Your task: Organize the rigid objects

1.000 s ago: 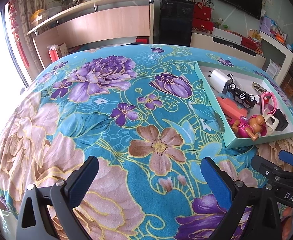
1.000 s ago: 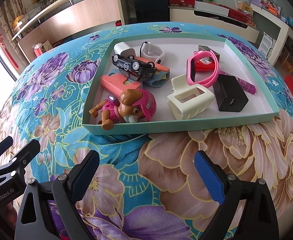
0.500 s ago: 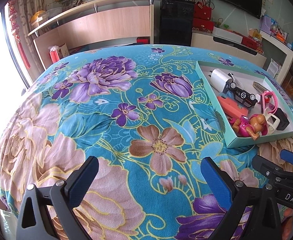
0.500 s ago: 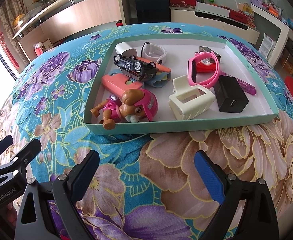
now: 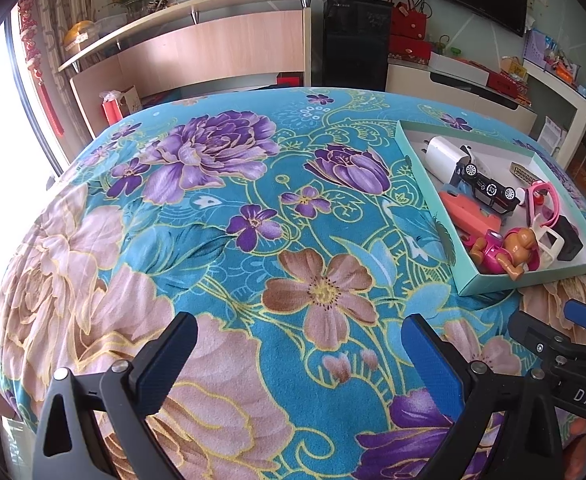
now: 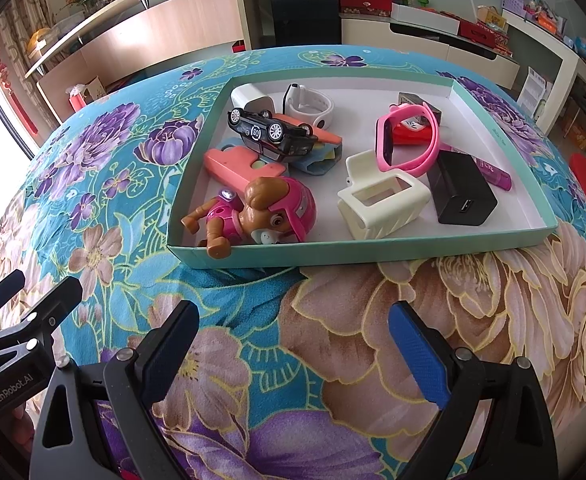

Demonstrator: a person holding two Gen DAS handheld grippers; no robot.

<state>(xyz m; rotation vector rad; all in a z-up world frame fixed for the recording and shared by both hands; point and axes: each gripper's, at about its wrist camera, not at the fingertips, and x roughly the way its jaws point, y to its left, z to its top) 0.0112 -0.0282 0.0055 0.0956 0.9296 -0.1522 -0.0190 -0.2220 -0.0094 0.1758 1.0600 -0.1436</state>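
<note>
A shallow teal tray (image 6: pixel 373 254) (image 5: pixel 493 282) lies on the floral cloth. It holds a pink dog toy (image 6: pixel 261 212), a black toy car (image 6: pixel 271 134) on its roof, a salmon toy pistol (image 6: pixel 237 162), a cream hair clip (image 6: pixel 385 202), a black charger (image 6: pixel 463 194), a pink watch band (image 6: pixel 411 138), a white watch (image 6: pixel 311 104) and a white plug (image 5: pixel 443 156). My right gripper (image 6: pixel 293 344) is open and empty, in front of the tray's near wall. My left gripper (image 5: pixel 297 350) is open and empty over bare cloth, left of the tray.
The table is covered by a blue floral cloth (image 5: pixel 221 216). The right gripper's body shows at the lower right of the left wrist view (image 5: pixel 561 356). A wooden counter (image 5: pixel 213 52) and black cabinet (image 5: pixel 353 44) stand behind the table.
Both grippers have drawn back slightly from the tray and stay open. Nothing in the tray has moved.
</note>
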